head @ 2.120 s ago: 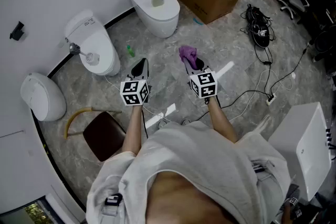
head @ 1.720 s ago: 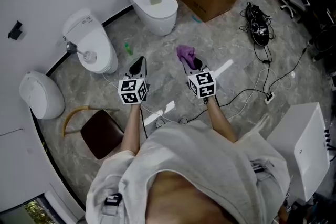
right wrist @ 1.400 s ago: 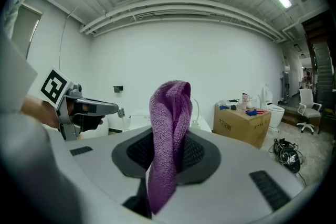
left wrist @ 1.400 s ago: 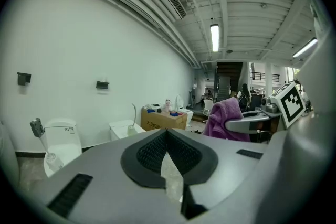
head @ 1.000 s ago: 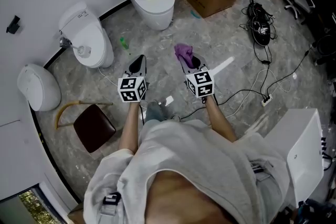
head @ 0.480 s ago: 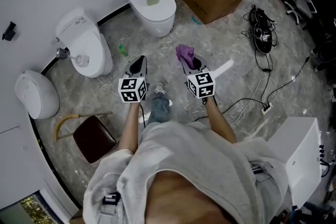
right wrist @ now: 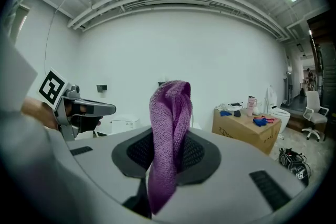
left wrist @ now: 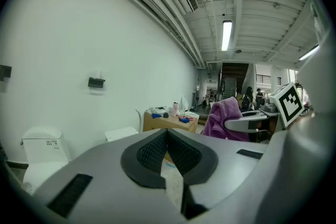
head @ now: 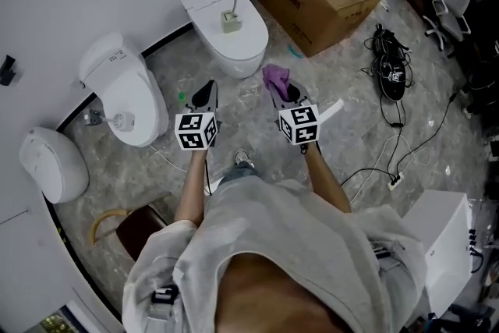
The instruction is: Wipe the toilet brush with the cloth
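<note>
The jaws of the right gripper (right wrist: pixel 169 157) are clenched on the purple cloth (right wrist: pixel 169 113). A fold of it stands up above the pads and one end hangs down between them. The jaws of the left gripper (left wrist: pixel 167 139) are pressed together at their tips and carry nothing. Both grippers are held side by side in the air, a little apart, above the marble floor (head: pixel 343 136).

The toilet brush (head: pixel 230 5) is not yet in any grasp. It seems to stand in a small holder on the closed white toilet (head: pixel 234 47), toward the edge of the lid that faces the wall. At this size I cannot be fully sure that it is the brush, but the thin curved handle fits. It is ahead of the left gripper and well apart from both.

Compared with two seconds ago, the grippers keep the same pose, but the person has stepped forward. A shoe (head: pixel 242 160) now shows below the grippers, the toilet lies nearer to the jaws, and the brown stool (head: pixel 140 226) has moved toward the lower left edge of the head view.

So I judge that the task is in its approach step and the wiping has not begun. Next, the free left gripper probably must take the handle, so that the cloth can be brought to it. The handle is thin and curved, so this grasp may slip.
</note>
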Available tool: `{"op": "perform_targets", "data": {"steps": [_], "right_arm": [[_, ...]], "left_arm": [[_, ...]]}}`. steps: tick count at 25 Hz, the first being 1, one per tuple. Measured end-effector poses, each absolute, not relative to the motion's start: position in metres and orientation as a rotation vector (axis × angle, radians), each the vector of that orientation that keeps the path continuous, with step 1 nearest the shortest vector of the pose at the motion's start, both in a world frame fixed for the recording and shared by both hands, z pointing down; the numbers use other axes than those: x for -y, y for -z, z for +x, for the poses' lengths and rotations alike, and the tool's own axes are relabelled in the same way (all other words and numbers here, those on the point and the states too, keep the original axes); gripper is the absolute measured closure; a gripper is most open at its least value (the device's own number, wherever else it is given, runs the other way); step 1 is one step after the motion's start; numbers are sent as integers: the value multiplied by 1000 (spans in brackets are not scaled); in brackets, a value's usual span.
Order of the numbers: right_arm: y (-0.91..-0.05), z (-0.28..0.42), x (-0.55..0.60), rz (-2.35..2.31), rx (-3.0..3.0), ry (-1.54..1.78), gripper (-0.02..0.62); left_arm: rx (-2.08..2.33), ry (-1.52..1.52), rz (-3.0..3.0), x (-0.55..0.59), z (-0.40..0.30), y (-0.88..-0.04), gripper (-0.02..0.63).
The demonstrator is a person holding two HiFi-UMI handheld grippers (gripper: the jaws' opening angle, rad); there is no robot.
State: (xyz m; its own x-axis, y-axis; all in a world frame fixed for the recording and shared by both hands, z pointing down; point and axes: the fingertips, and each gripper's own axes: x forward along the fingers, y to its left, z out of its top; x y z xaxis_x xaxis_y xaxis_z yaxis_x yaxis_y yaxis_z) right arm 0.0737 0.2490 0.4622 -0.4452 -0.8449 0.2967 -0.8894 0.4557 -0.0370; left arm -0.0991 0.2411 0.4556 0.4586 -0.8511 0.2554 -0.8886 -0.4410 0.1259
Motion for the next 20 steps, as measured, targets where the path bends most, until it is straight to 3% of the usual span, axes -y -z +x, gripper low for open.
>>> {"op": "perform_targets", "data": {"steps": [20], "right_arm": [[-484,45,-101,1529,2397,-308,494]], "left_arm": [[1416,-228,2486,-77,-123,-473,586]]}}
